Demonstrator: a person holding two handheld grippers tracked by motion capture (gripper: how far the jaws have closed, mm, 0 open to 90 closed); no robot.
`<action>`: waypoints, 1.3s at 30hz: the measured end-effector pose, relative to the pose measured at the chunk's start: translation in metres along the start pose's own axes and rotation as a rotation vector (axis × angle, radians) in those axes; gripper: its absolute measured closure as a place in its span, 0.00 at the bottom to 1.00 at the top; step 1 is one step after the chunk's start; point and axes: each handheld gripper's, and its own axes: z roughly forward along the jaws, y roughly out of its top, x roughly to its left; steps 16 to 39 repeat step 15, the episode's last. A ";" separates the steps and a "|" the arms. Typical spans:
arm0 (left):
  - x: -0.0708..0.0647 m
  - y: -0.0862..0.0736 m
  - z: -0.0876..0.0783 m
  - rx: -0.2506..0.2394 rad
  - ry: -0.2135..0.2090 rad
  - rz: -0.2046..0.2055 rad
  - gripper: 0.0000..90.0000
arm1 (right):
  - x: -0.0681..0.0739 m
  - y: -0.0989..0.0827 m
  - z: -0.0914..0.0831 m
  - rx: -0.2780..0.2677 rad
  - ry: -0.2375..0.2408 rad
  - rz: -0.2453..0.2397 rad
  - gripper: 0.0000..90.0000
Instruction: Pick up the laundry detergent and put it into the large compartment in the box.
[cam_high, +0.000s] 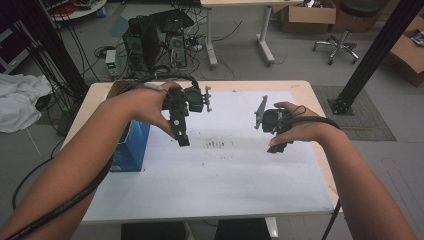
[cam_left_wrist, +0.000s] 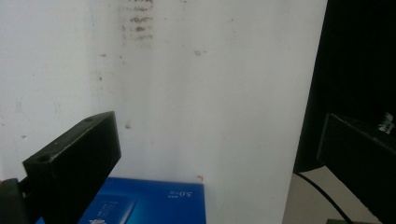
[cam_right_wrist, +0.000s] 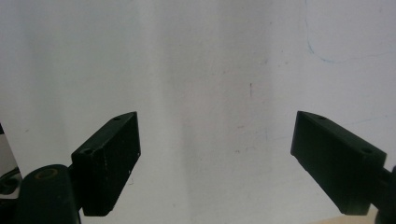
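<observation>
Hovering above the white mat (cam_high: 225, 170), both grippers hang with nothing between their jaws, and the only thing near enough to be the object of the work is the blue box (cam_high: 131, 146), which sits on the table's left side, against the left edge of the mat. Measured from that box, the left gripper (cam_high: 183, 139) is just to its right and a little farther from the person, raised off the surface with its jaws pointing down at the mat; the right gripper (cam_high: 278, 148) is well apart from the box, far across the mat toward the right edge. In the left gripper view the box (cam_left_wrist: 149, 201) shows at the bottom, just behind the near jaw, with its printed top face up and one long edge running along the mat's border, so the box lies back and to the side of the fingers (cam_left_wrist: 77, 163) rather than between them. Those jaws stand wide apart. The right gripper view shows its own jaws equally wide over bare mat (cam_right_wrist: 210, 70), gripping nothing. Judging from this, the left hand (cam_high: 150, 102) is clearly the nearer one, and a reach for the box would call for swinging that gripper leftward and turning it so the jaws straddle the box's short width.
</observation>
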 end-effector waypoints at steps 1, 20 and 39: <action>0.000 -0.001 0.001 -0.001 0.000 -0.003 0.00 | 0.000 0.000 0.000 0.000 -0.001 -0.001 0.18; -0.001 0.001 0.002 -0.011 0.001 0.001 0.00 | 0.001 0.003 0.001 -0.005 -0.008 -0.003 0.18; -0.001 0.001 0.002 -0.011 0.001 0.001 0.00 | 0.001 0.003 0.001 -0.005 -0.008 -0.003 0.18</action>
